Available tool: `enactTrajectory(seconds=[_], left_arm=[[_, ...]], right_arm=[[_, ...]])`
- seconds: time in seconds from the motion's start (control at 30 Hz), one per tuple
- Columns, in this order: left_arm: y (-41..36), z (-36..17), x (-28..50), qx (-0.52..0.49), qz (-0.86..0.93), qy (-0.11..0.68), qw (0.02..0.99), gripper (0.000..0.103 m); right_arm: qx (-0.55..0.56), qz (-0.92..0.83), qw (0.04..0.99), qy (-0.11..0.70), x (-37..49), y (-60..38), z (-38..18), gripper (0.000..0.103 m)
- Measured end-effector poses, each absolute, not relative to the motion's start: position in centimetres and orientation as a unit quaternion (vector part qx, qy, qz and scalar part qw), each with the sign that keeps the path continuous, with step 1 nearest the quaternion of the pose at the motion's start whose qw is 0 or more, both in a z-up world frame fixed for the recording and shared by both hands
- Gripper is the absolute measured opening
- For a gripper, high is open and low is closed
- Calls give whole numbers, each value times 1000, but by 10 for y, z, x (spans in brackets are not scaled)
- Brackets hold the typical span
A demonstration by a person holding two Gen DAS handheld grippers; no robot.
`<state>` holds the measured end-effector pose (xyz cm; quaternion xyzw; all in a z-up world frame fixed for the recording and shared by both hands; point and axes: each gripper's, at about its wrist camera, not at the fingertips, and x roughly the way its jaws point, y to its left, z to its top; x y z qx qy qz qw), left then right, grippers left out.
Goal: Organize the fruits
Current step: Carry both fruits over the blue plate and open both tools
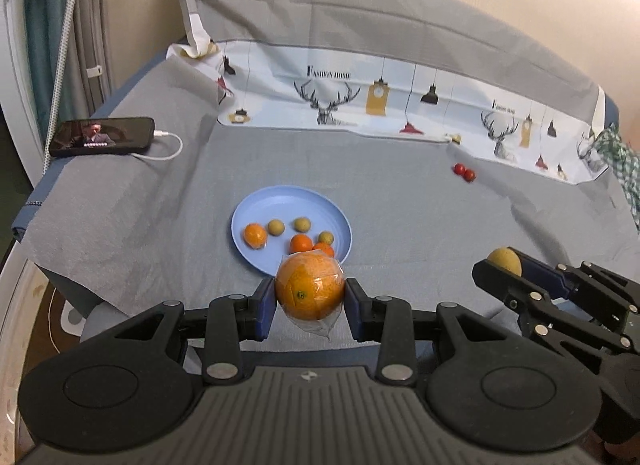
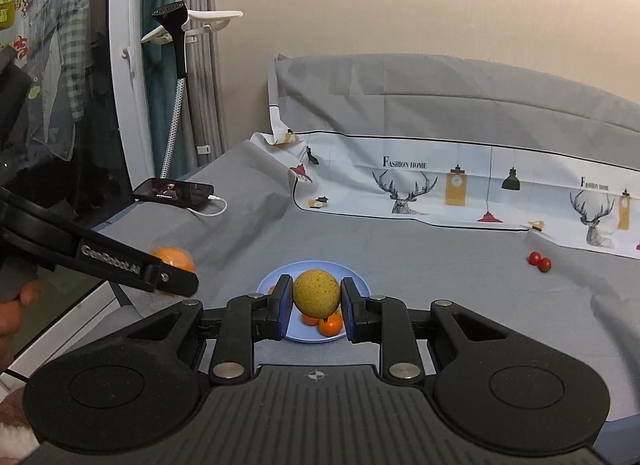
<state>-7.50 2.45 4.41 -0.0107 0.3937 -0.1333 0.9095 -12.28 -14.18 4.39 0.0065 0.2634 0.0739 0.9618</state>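
Observation:
My left gripper (image 1: 310,301) is shut on a large orange in clear wrap (image 1: 310,289), held just in front of the blue plate (image 1: 276,201). The plate holds several small oranges (image 1: 255,235) and small greenish-yellow fruits (image 1: 302,224). My right gripper (image 2: 316,301) is shut on a yellow-green round fruit (image 2: 317,292), held above the plate (image 2: 356,279); it shows at the right in the left wrist view (image 1: 505,263). The left gripper with its orange (image 2: 174,259) shows at the left in the right wrist view. Two cherry tomatoes (image 1: 464,172) lie on the grey cloth at the far right.
A phone (image 1: 102,136) on a white charging cable (image 1: 166,145) lies at the far left of the grey cloth. A printed cloth (image 1: 360,101) rises at the back against a grey cover. A checked cloth (image 1: 618,161) lies at the right edge. A garment steamer (image 2: 176,49) stands beyond the bed.

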Motion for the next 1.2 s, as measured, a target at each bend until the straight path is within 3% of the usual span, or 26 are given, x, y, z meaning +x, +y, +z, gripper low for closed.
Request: enactTrajectory(seconds=[0.77, 1.2], left_arm=[[36, 26, -24, -32, -125, 421, 898, 40], [15, -7, 53, -21, -114, 461, 880, 40]], right_arm=[[-11, 67, 948, 310, -86, -134, 25, 27], [8, 70, 930, 360, -17, -141, -17, 27]])
